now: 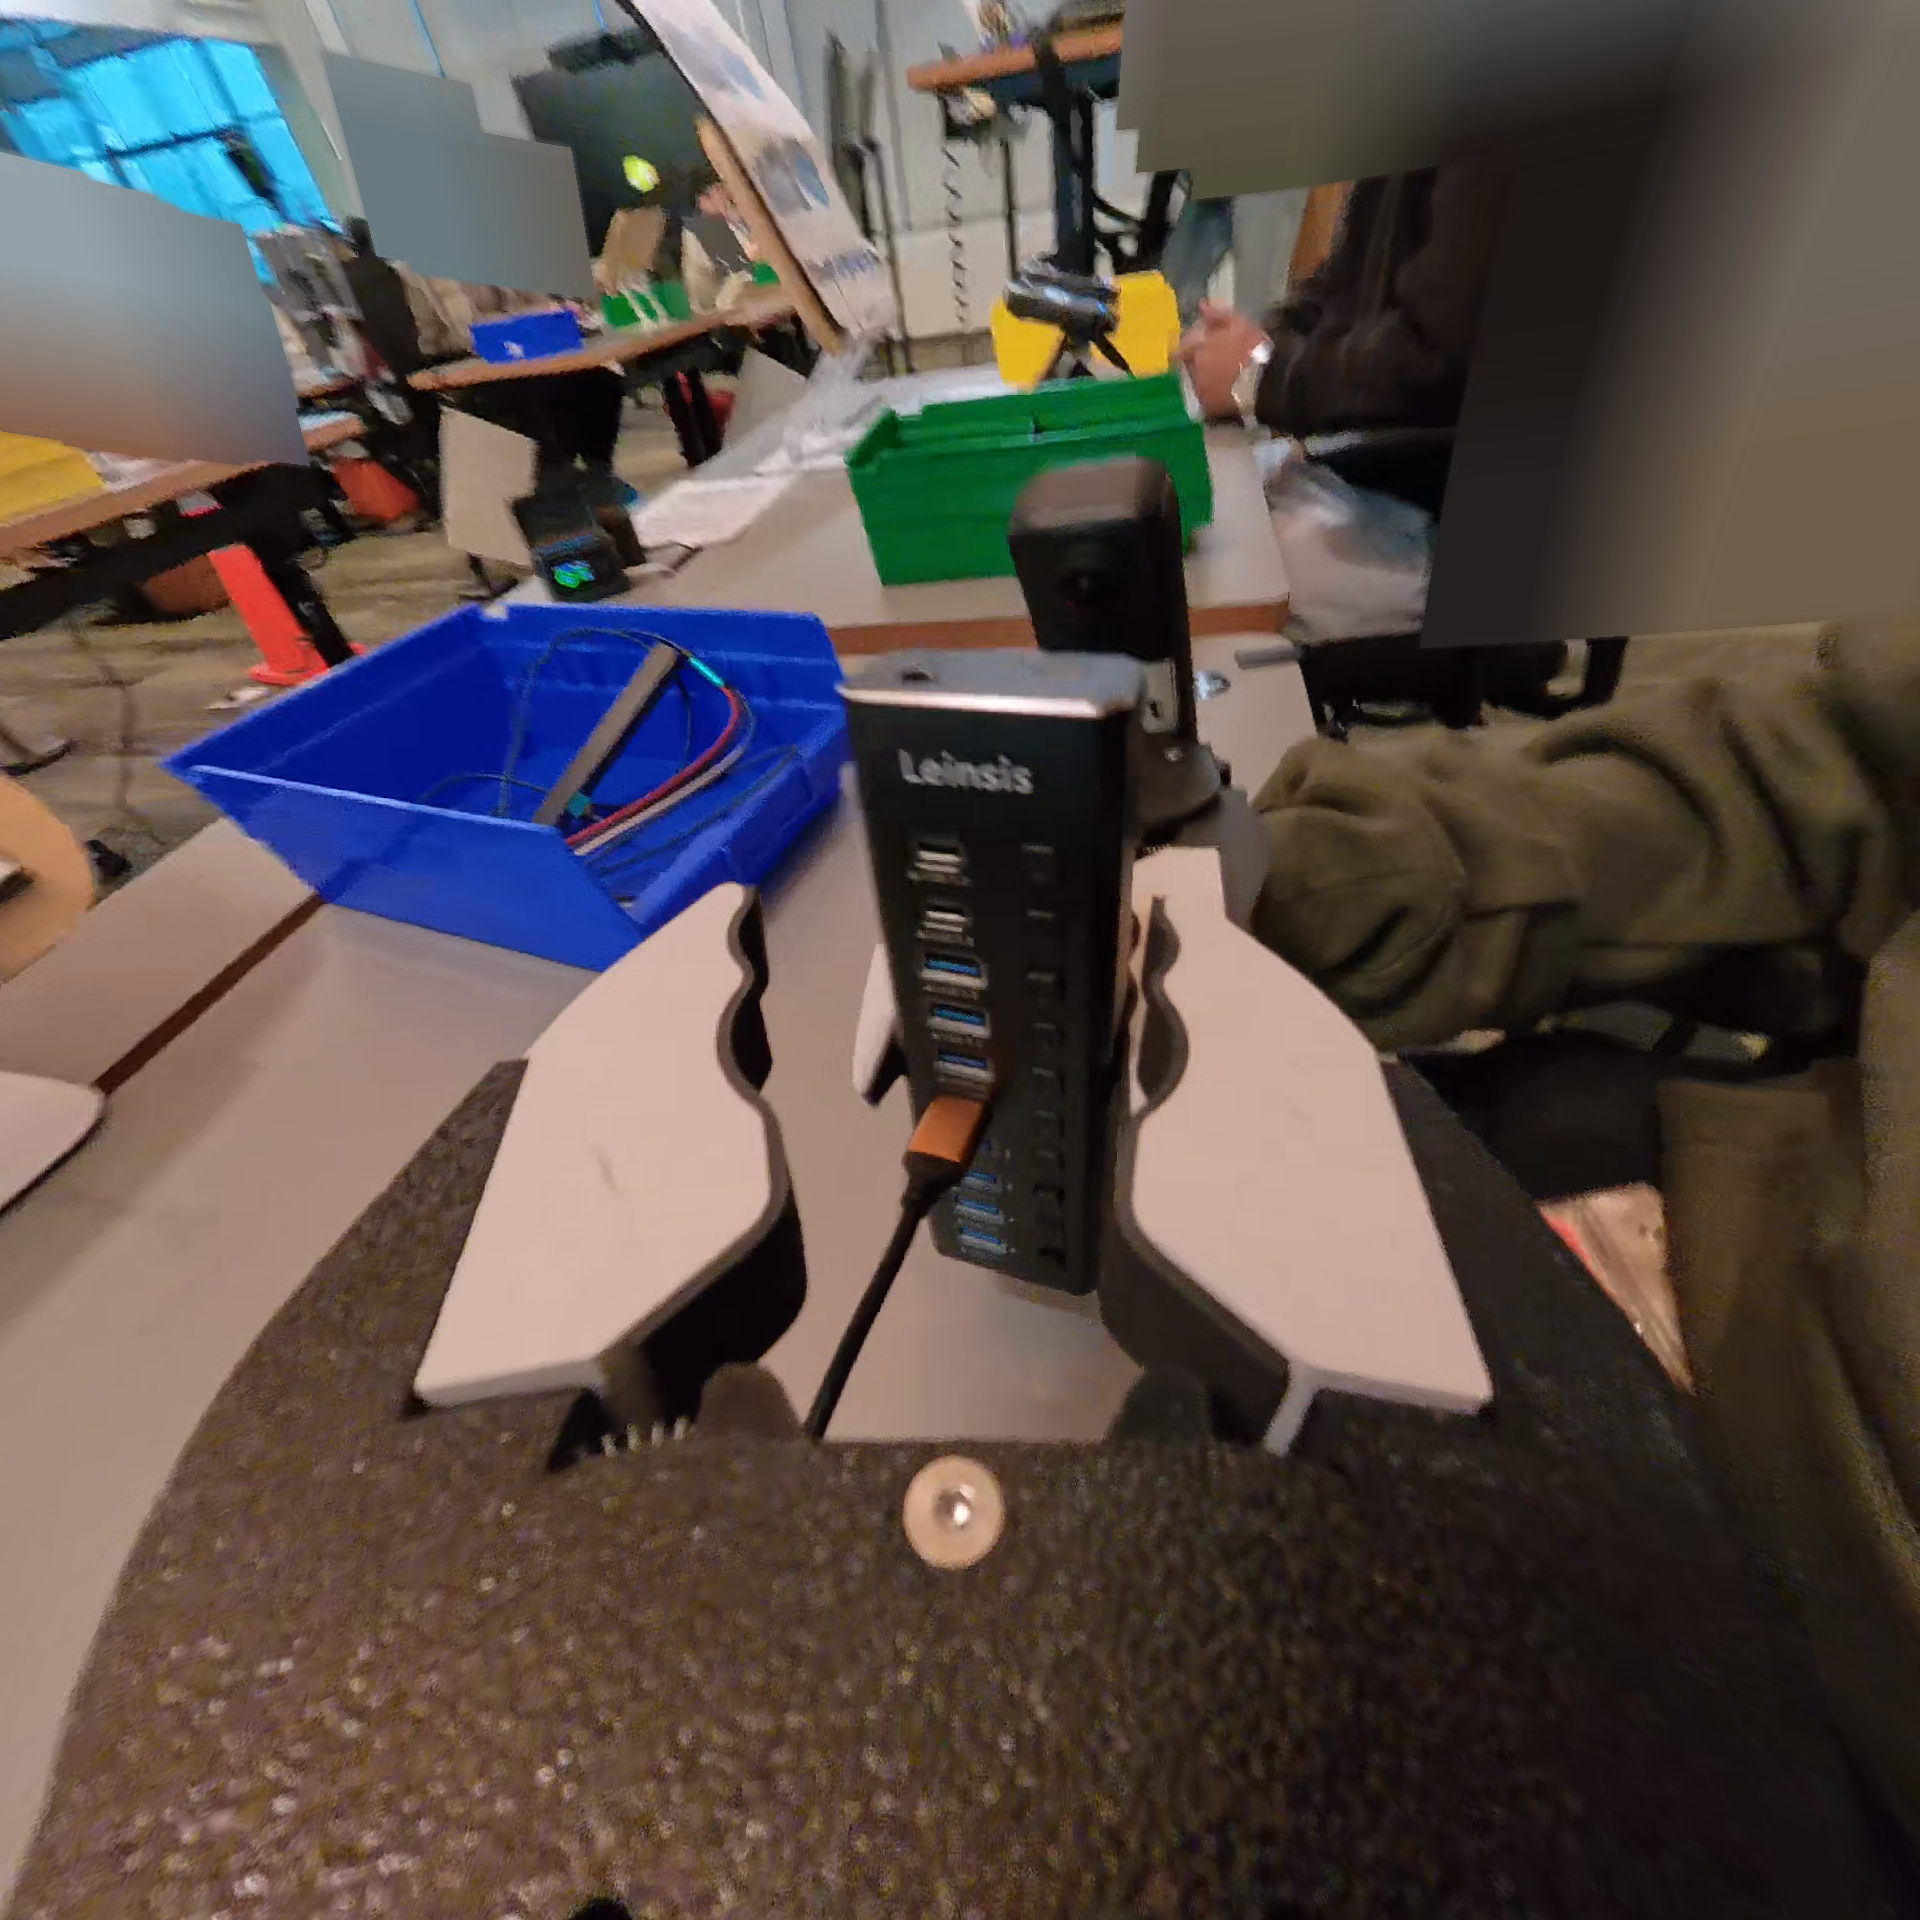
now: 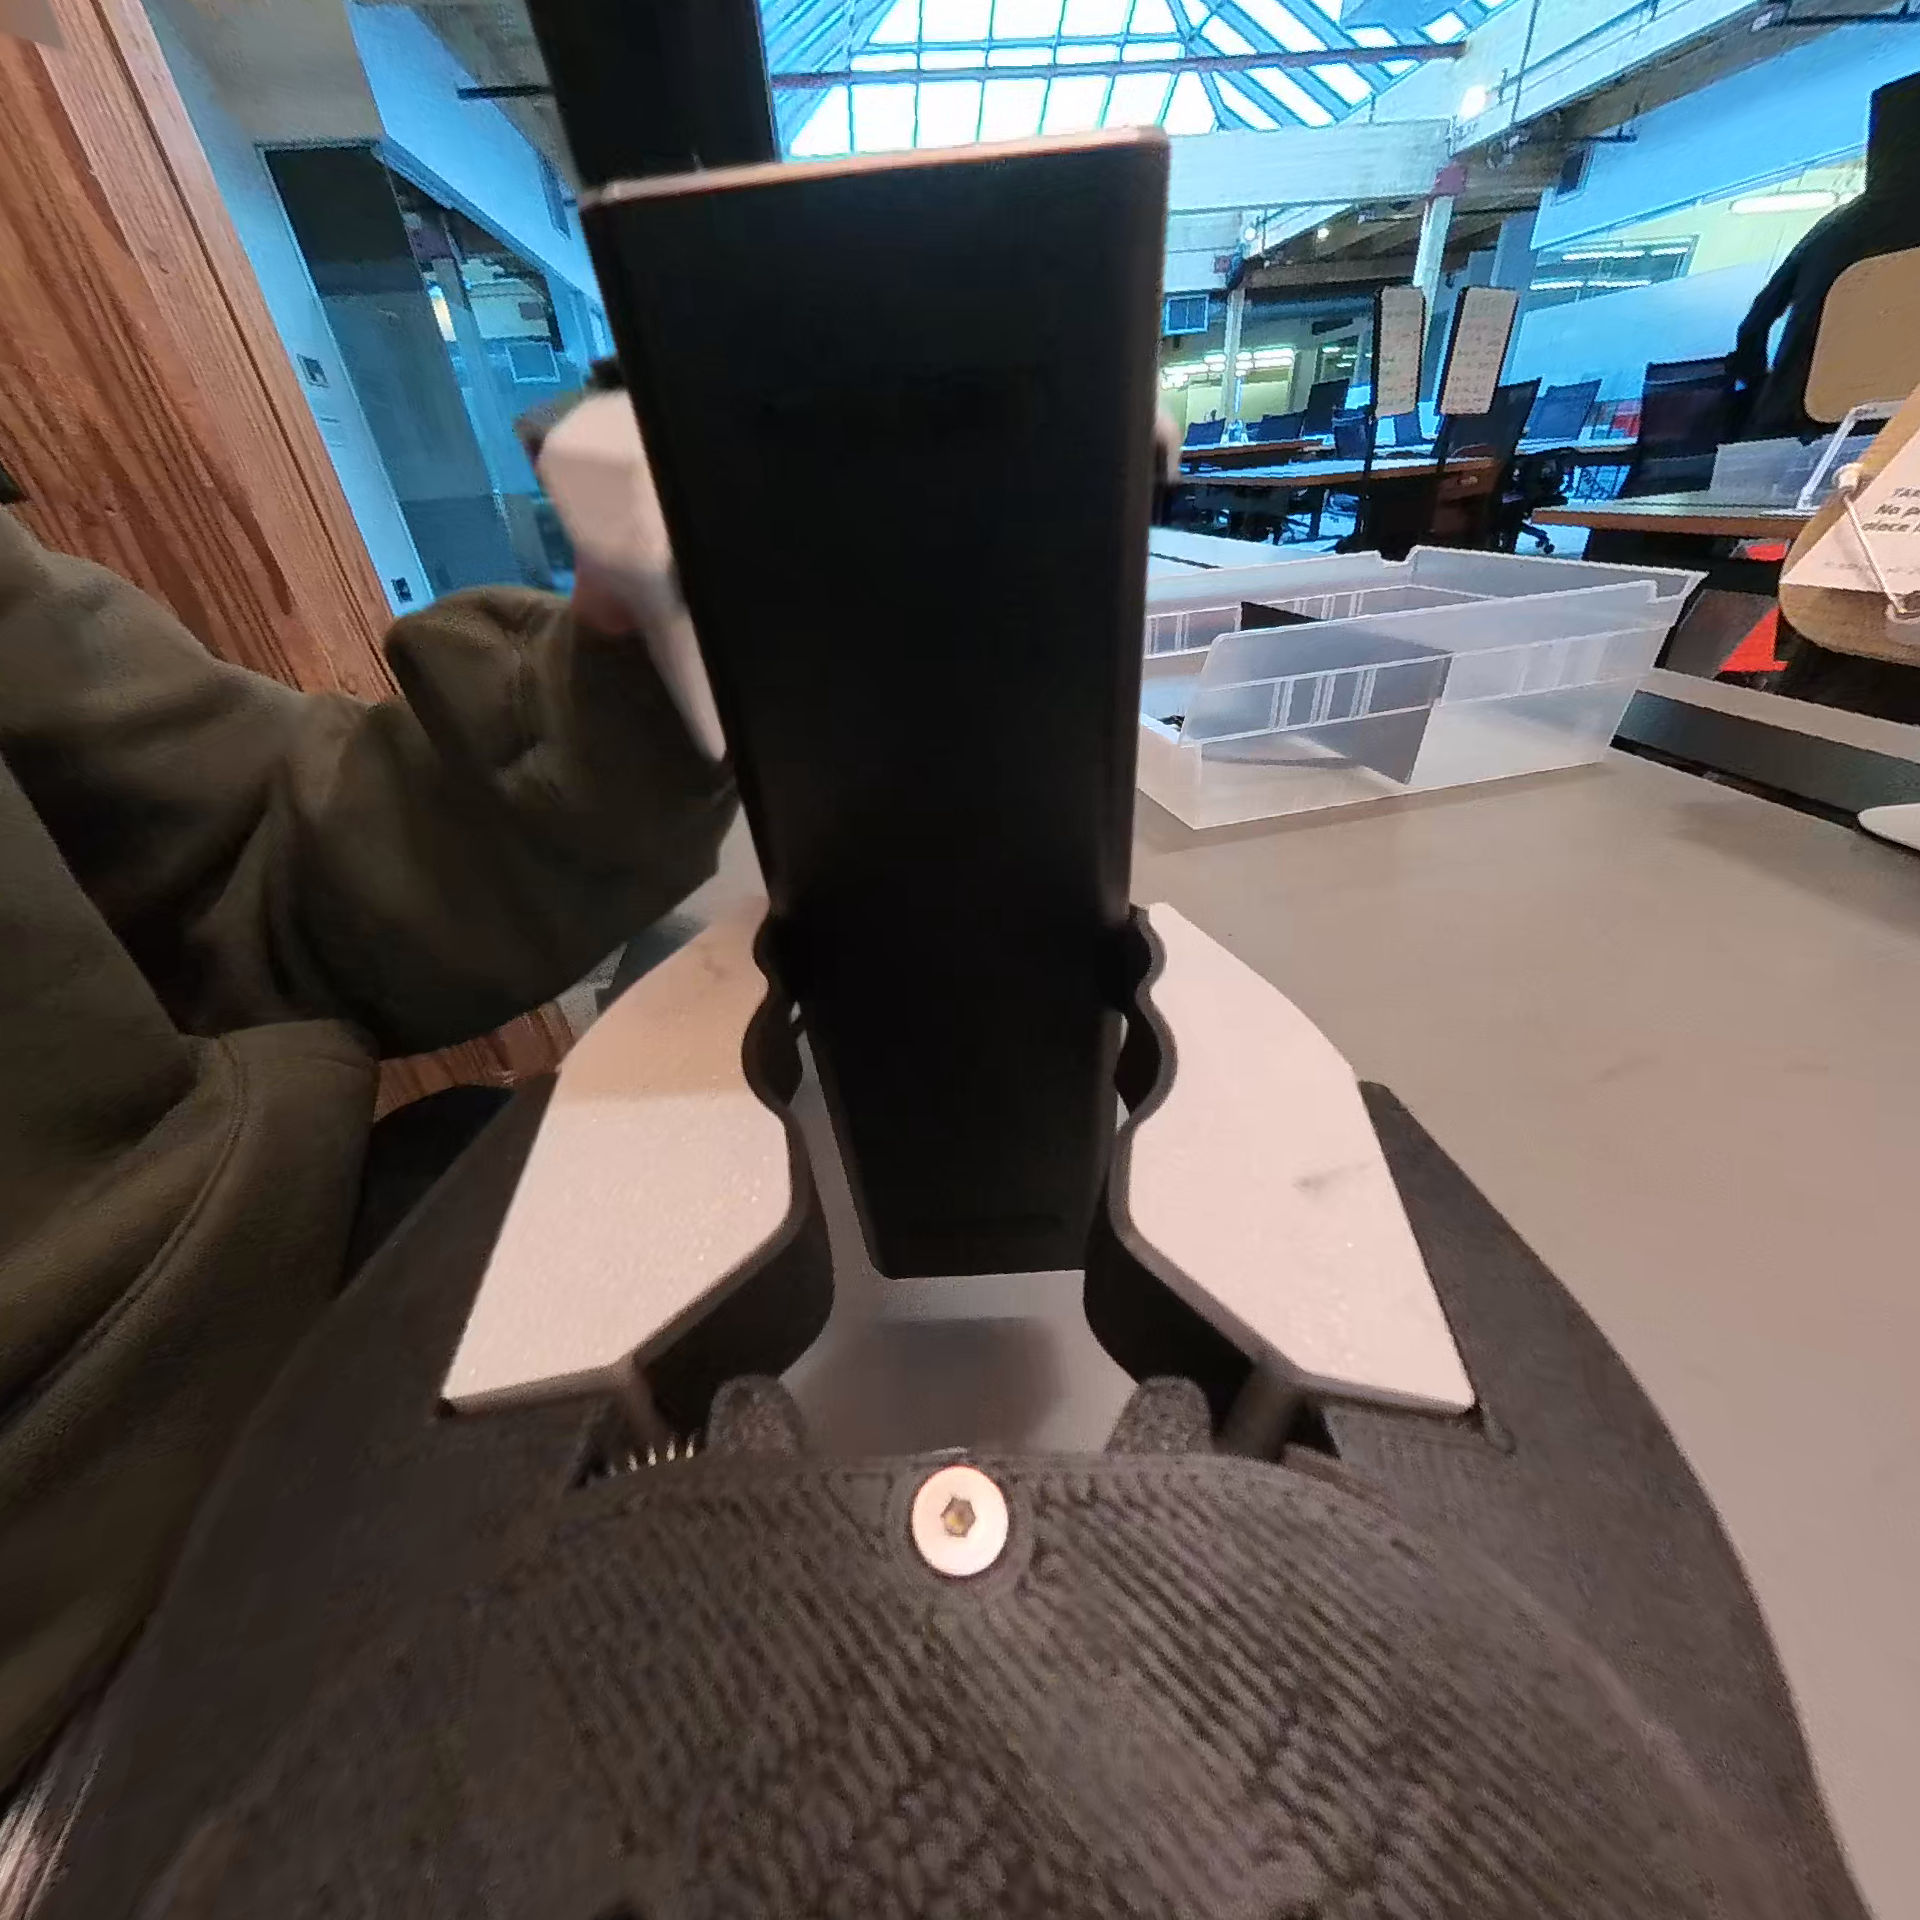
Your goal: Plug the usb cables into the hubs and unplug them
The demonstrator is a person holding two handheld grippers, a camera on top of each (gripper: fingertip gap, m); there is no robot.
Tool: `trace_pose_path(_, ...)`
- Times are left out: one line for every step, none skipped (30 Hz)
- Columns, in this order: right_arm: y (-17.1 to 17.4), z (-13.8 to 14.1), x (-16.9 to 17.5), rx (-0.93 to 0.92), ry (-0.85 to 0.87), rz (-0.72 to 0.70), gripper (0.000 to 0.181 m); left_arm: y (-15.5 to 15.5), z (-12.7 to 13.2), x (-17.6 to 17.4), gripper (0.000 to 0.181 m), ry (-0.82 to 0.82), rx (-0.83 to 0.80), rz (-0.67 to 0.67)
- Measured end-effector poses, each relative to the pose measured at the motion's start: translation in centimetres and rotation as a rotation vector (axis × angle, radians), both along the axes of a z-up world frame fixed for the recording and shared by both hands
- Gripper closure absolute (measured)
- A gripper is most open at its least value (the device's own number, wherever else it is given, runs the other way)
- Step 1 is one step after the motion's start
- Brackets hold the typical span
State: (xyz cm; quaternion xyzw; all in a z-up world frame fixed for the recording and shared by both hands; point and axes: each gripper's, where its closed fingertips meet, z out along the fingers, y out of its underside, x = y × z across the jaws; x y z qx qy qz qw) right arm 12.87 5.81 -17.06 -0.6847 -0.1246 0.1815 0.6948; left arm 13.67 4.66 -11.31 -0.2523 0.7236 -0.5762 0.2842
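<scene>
Hub (image 2: 914,675) pinched by right tongs (image 2: 951,966), ports hidden | left tongs (image 1: 945,956) spread | cable (image 1: 883,1268) end cut off

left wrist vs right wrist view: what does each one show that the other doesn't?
Only the left wrist view shows the hub's port face with the orange-tipped USB cable plugged into it, the blue bin holding loose wires, and the green bin farther back.

Only the right wrist view shows the hub's plain back, the right gripper shut on it, and a clear plastic tray.

Both show the upright black hub, the grey table and an olive sleeve. The left gripper is open around the hub.
</scene>
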Motion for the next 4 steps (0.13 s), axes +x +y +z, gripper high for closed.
trace_pose_path(-0.1,-0.1,0.2,-0.005,-0.004,-0.004,0.121,0.9,0.7,0.0,0.117,-0.006,-0.015,0.037)
trace_pose_path(-0.2,-0.1,0.5,-0.005,-0.007,-0.018,0.121,2.2,1.3,0.0,0.122,-0.003,-0.010,0.090)
trace_pose_path(-0.3,-0.1,0.9,-0.004,-0.002,-0.027,0.121,3.9,1.7,0.0,0.125,0.002,0.008,0.160)
trace_pose_path(-0.5,0.0,1.2,-0.001,0.011,-0.032,0.121,6.1,2.1,-0.1,0.126,0.011,0.038,0.243)
